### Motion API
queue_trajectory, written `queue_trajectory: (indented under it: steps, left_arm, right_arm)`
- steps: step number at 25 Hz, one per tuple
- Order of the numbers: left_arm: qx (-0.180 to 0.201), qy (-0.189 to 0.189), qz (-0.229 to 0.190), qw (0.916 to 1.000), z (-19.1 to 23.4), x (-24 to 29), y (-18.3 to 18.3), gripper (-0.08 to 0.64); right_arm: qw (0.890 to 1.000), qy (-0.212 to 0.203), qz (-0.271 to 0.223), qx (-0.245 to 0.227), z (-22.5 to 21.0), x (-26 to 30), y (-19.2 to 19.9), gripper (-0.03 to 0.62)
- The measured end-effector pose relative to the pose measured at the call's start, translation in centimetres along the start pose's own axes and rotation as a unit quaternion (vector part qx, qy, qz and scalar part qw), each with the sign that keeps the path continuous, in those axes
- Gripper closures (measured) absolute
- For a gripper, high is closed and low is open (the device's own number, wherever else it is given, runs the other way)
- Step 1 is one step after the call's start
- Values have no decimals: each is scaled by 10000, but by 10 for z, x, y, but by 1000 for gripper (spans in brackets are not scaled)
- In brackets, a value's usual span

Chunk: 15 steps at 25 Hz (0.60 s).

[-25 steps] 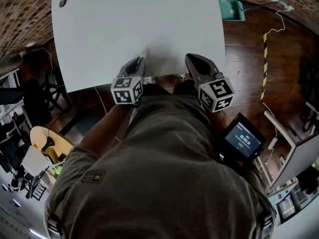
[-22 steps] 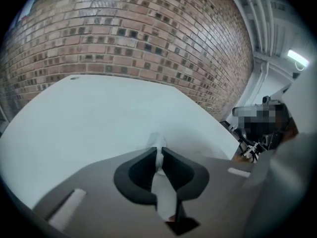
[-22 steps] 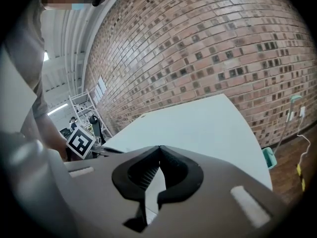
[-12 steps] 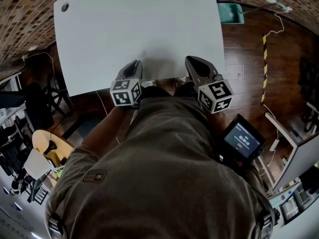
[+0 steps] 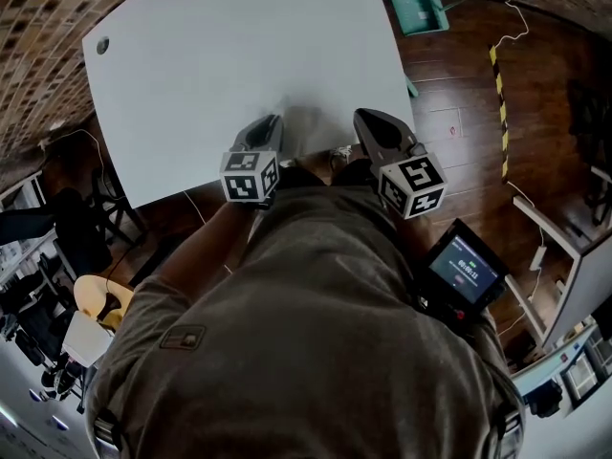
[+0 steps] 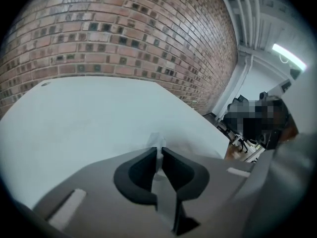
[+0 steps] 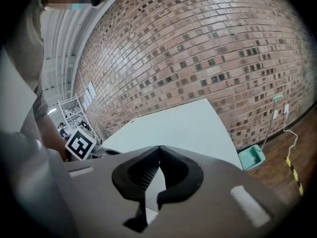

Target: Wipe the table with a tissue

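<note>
Just left of centre in the head view, the left gripper (image 5: 268,127) hangs over the near edge of the white table (image 5: 229,55), its jaws pinched on a thin tissue (image 6: 157,140) that pokes past their tips. Right of centre, the right gripper (image 5: 371,122) has its jaws closed tip to tip, holding nothing.

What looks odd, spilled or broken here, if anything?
Nothing really stands out. The white table shows no spill or damage. The left gripper pinches a thin tissue, and a teal dustpan lies on the floor beside the table's far corner.
</note>
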State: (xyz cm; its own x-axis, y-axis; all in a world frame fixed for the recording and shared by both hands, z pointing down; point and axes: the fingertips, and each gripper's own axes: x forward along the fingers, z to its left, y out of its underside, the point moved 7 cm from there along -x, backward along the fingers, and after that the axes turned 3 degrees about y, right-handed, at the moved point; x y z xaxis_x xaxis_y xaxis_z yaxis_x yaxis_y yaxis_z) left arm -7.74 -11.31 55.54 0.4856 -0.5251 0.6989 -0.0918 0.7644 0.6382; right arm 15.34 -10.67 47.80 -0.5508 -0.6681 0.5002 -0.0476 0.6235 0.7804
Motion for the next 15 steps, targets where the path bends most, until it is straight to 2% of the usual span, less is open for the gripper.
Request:
queue_trajectory:
  steps: [3, 7, 15]
  left_arm:
    - [79, 125, 30, 9999, -12, 8, -2, 528]
    - [51, 108, 17, 9999, -13, 8, -1, 528]
    - [-185, -348, -117, 9992, 19, -16, 3, 528]
  right_arm:
    - [10000, 35, -8, 29, -5, -4, 1, 580]
    - [10000, -12, 18, 20, -6, -3, 1, 580]
    - [9994, -266, 128, -156, 9, 10, -4, 580]
